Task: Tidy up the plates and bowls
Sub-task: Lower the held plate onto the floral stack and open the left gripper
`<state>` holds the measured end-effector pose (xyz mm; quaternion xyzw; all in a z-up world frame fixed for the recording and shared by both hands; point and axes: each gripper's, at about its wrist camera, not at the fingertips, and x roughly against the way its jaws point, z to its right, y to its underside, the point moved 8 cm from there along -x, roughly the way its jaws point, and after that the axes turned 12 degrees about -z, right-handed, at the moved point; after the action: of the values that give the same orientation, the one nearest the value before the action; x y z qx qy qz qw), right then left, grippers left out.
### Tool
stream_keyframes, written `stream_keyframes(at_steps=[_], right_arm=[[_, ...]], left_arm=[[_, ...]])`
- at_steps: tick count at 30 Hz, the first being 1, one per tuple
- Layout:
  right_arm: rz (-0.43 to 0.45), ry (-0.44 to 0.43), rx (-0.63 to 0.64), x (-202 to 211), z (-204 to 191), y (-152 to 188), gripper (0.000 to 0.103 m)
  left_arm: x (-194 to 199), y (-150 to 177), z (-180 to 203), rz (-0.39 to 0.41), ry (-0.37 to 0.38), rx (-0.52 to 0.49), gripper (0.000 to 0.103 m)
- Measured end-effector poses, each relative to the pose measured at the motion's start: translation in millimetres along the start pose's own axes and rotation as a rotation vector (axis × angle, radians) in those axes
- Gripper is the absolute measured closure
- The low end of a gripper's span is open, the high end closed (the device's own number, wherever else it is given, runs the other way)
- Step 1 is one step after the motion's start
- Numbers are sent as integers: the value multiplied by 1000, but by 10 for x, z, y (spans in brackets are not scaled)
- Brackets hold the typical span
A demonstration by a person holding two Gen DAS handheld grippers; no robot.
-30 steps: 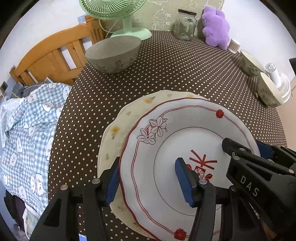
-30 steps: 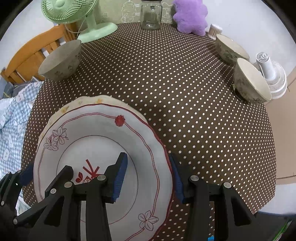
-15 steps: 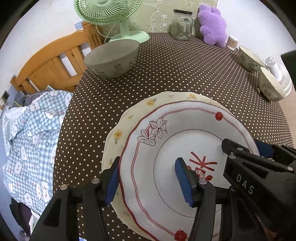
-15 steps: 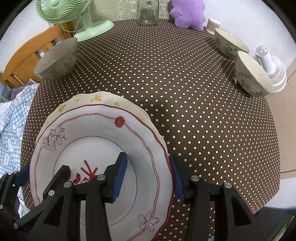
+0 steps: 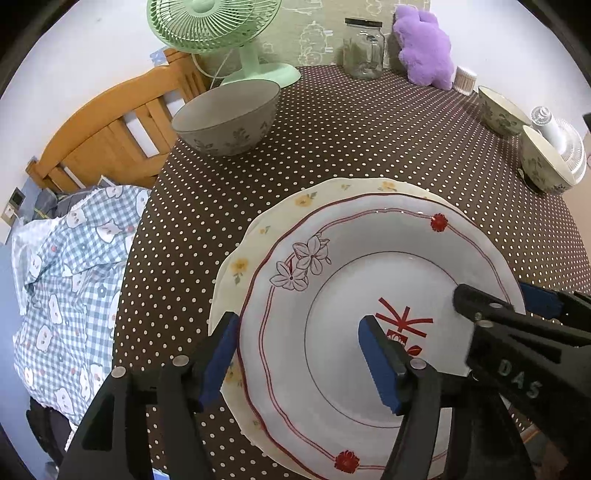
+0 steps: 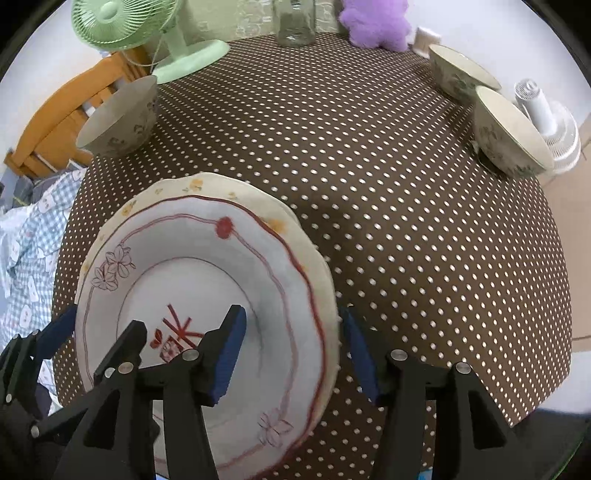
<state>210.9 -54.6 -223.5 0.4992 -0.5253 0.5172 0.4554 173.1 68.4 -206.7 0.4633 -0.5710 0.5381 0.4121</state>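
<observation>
A white plate with red trim [image 5: 369, 266] [image 6: 207, 258] lies on a cream plate with yellow flowers [image 5: 258, 240] [image 6: 221, 186] at the near edge of the dotted table. My left gripper [image 5: 299, 354] is open and straddles the white plate's left rim. My right gripper [image 6: 291, 350] is open and straddles both plates' right rim. Neither set of pads presses the plates. A grey bowl [image 5: 225, 114] [image 6: 118, 122] stands far left. Two cream bowls [image 6: 506, 136] [image 6: 458, 74] stand far right.
A green fan [image 5: 221, 33], a glass jar [image 5: 362, 48] and a purple plush toy [image 5: 424, 48] stand along the back edge. A white fan [image 6: 546, 125] lies at the right. A wooden chair [image 5: 110, 122] with checked cloth [image 5: 66, 277] is left of the table [image 6: 369, 184].
Both grippers have pulled back and up slightly from the stacked plates, so more of the table shows. The plates have stayed stacked in place.
</observation>
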Motion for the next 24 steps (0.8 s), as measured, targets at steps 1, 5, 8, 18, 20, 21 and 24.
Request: stream_keyframes(at_steps=[1, 5, 8, 18, 20, 21, 24], right_arm=[[1, 3, -4, 10, 22, 16, 45], [11, 3, 5, 85, 70, 103, 56], [21, 8, 27, 108, 14, 146, 61], [19, 19, 13, 93, -21, 119, 60], [8, -12, -4, 99, 15, 105, 60], [10, -18, -14, 116, 37, 100, 60], [21, -25, -49, 231, 120, 65, 55]], left_arm=[[5, 6, -4, -1, 3, 2, 34], [28, 36, -15, -2, 32, 14, 30], [39, 62, -17, 0, 41, 14, 28], [64, -31, -189, 18, 67, 45, 26], [87, -66, -224, 22, 65, 43, 26], [109, -85, -230, 25, 65, 35, 26], [201, -134, -210, 37, 68, 12, 22]])
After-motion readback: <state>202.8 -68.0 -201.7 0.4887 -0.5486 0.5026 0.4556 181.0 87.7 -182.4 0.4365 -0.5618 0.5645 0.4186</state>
